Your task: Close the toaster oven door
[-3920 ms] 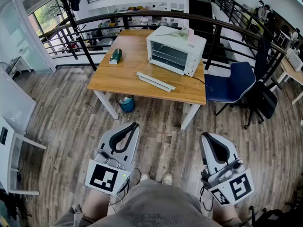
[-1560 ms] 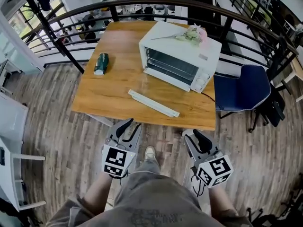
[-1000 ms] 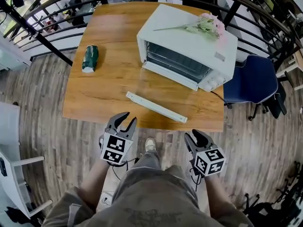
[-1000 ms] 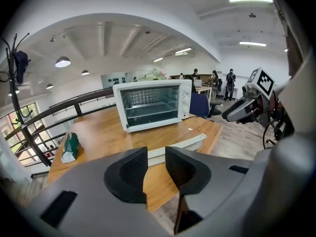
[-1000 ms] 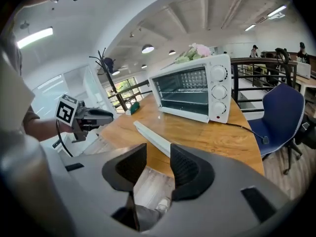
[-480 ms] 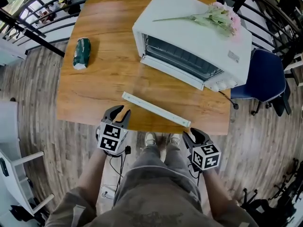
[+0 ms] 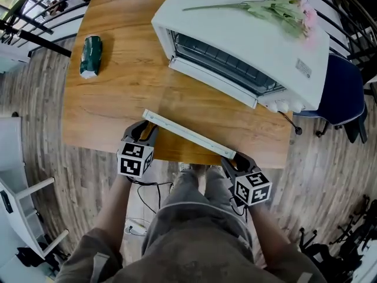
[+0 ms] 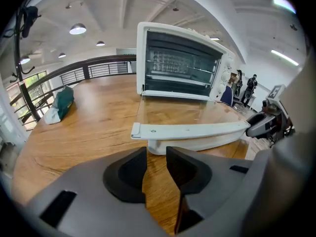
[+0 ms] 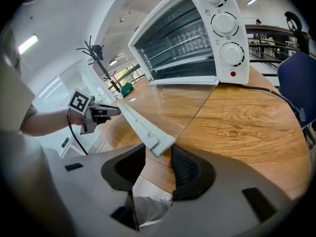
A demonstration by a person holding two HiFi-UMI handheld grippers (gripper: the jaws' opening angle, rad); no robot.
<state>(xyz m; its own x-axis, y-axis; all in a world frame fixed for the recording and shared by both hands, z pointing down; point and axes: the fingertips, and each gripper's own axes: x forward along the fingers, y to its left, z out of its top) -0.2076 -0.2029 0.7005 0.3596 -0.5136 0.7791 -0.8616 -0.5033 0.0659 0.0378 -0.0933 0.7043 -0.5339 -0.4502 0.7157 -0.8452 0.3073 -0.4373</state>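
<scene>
Toaster oven (image 7: 247, 40) sits at approx. 1 o'clock on the wooden table (image 7: 112, 99). Its door (image 7: 203, 108) is fully dropped and lies flat toward the operator. The handle bar (image 7: 188, 134) runs along the door's near edge. Left gripper (image 7: 145, 128) is at 7 o'clock of the door, just short of the bar's left end. Its jaws are opening, nothing between them, pads clear. Right gripper (image 7: 232, 158) is at 5 o'clock. Its jaws are also opening, and the bar's right end sits in the jaw mouth w/o the pads pressing on it. Step in hand, as judged: approach and seat both grippers on the bar ends before lifting. Recommend engaging both ends evenly, then swinging up in an arc about the hinge at 12 o'clock. Keep both sides level so the door doesn't rack, and ease off near the frame rather than slam. Materials: the bar is white, flat, square-cornered, prob. plastic or painted metal, smooth and likely slippery. The glass pane (image 8: 182, 115) is clear, wood grain visible through it; avoid loading it. Oven body is white, glossy, w/ round knobs (image 9: 224, 23) and a cord (image 9: 276, 95). A flower stem (image 7: 283, 5) lies loose on top at 1 o'clock and may shift if jolted. A green packet (image 7: 90, 56) at 10 o'clock is well apart.
</scene>
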